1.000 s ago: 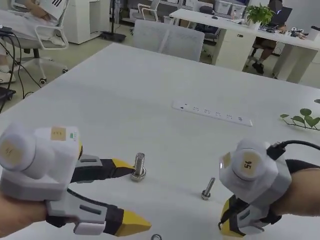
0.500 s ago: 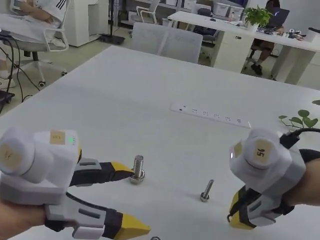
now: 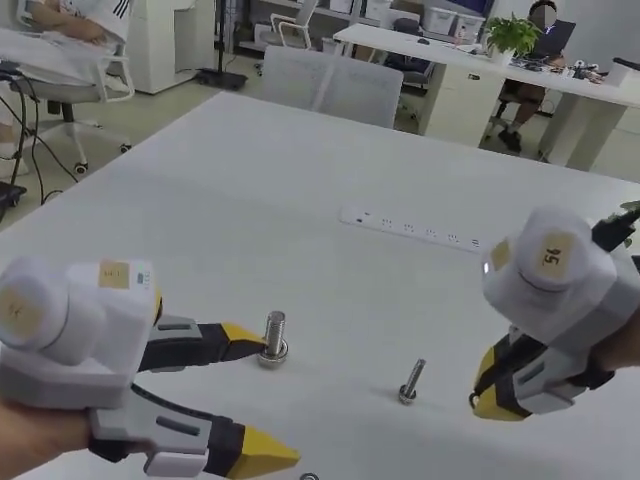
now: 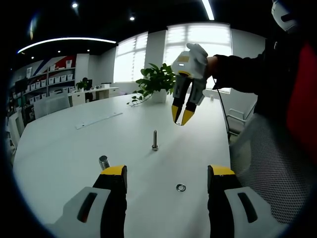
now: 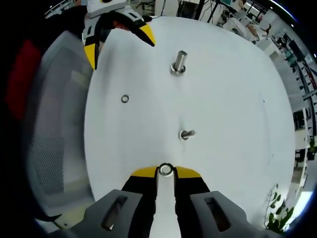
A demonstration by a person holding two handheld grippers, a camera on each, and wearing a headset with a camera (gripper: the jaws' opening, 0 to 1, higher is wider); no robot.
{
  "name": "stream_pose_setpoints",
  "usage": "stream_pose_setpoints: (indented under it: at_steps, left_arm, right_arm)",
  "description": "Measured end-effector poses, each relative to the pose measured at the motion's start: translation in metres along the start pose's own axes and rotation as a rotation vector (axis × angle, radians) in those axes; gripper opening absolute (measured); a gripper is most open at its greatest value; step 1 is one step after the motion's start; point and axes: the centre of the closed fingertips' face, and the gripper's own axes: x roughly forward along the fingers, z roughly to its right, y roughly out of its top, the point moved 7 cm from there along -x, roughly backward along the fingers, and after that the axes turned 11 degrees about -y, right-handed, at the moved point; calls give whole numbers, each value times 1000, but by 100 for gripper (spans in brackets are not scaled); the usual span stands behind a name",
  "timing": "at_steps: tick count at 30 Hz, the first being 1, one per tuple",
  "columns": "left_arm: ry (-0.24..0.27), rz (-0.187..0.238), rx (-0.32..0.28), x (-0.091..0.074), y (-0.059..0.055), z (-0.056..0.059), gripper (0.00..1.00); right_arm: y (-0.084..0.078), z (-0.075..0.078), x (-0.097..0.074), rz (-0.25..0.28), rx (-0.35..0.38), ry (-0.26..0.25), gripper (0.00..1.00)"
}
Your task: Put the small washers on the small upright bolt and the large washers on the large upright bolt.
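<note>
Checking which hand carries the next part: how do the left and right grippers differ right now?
The left gripper is open and empty; the right gripper is shut on a washer. The left gripper sits low, one jaw tip close beside the large bolt; the right gripper hangs above the table, apart from the small bolt. Both have yellow-tipped jaws.

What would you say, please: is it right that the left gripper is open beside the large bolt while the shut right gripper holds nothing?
Not quite: the right gripper is shut on a washer, as the right gripper view shows. The left gripper is indeed open beside the large bolt.
</note>
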Motion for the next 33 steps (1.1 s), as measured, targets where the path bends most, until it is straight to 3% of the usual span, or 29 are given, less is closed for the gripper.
stream_pose_setpoints:
  at_steps: [19,33]
  left_arm:
    - [8,4,-2,-2,0,-1,65]
    - [12,3,-5,-2,-2,-4,65]
  right_arm:
    - [29,19,-14,47,-47,-41,13]
    - [44,31,2,49,-89,-29,13]
